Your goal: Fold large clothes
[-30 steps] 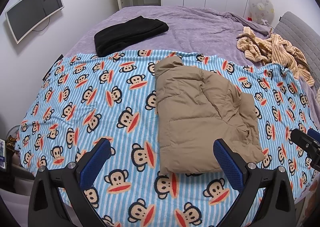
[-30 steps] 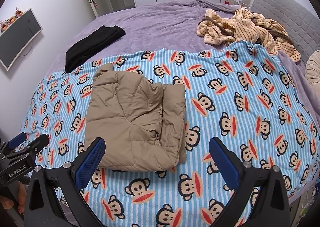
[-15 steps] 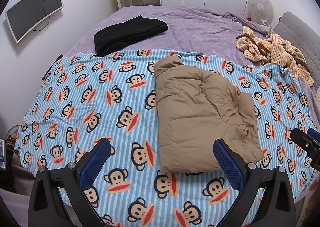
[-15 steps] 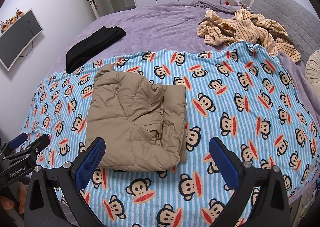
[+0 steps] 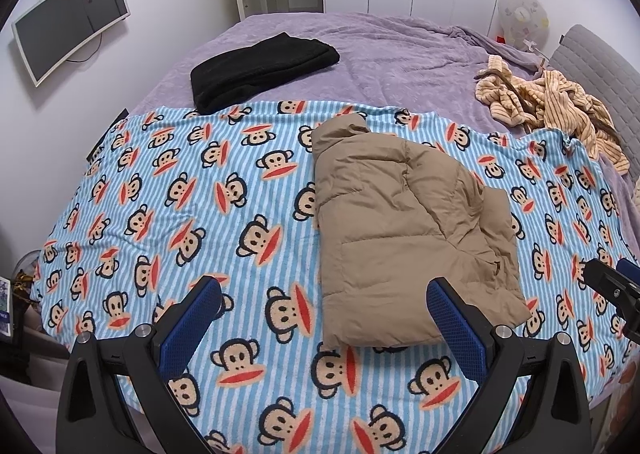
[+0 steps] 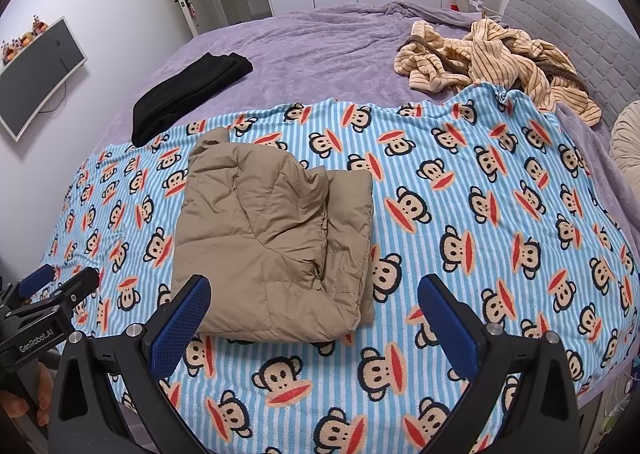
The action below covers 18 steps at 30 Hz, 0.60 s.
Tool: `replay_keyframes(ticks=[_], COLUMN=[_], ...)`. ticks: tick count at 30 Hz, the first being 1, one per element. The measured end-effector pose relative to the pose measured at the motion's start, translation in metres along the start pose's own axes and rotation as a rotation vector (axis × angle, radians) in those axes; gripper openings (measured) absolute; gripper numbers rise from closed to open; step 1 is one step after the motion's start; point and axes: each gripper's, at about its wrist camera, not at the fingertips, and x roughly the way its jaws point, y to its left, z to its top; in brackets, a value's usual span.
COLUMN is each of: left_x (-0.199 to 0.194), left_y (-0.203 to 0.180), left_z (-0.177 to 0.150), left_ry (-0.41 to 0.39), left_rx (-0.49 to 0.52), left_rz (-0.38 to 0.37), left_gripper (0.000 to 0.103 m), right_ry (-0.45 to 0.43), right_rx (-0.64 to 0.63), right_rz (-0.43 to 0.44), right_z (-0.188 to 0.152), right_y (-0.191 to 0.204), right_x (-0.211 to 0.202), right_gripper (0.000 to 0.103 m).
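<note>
A tan puffer jacket (image 5: pixel 404 230) lies folded into a compact bundle on the blue striped monkey-print blanket (image 5: pixel 180 190); it also shows in the right wrist view (image 6: pixel 276 238). My left gripper (image 5: pixel 324 314) is open and empty, held above the blanket's near edge just short of the jacket. My right gripper (image 6: pixel 312 314) is open and empty, also just short of the jacket's near edge. The left gripper's body shows at the lower left of the right wrist view (image 6: pixel 52 310).
A folded black garment (image 5: pixel 260 70) lies on the purple bedspread (image 5: pixel 400 58) behind the blanket. A crumpled yellow striped garment (image 5: pixel 552 102) lies at the back right by the grey headboard (image 6: pixel 576 26). A monitor (image 5: pixel 68 22) hangs on the left wall.
Both grippers have drifted very slightly; the jacket sits a little lower in the left view. Nothing was grasped or released.
</note>
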Motion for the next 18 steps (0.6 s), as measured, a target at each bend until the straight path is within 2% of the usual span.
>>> replay_keyframes(ticks=[18], left_x=[-0.0027], left_y=[-0.0012], left_z=[-0.0038], left_ry=[-0.018], left_rx=[-0.006], left_rz=[0.020], left_gripper=[0.103], right_ry=[0.000], right_rx=[0.003], right_rz=[-0.002], right_z=[-0.0021], right_y=[0.0014], right_x=[-0.0011], right_gripper=[0.103])
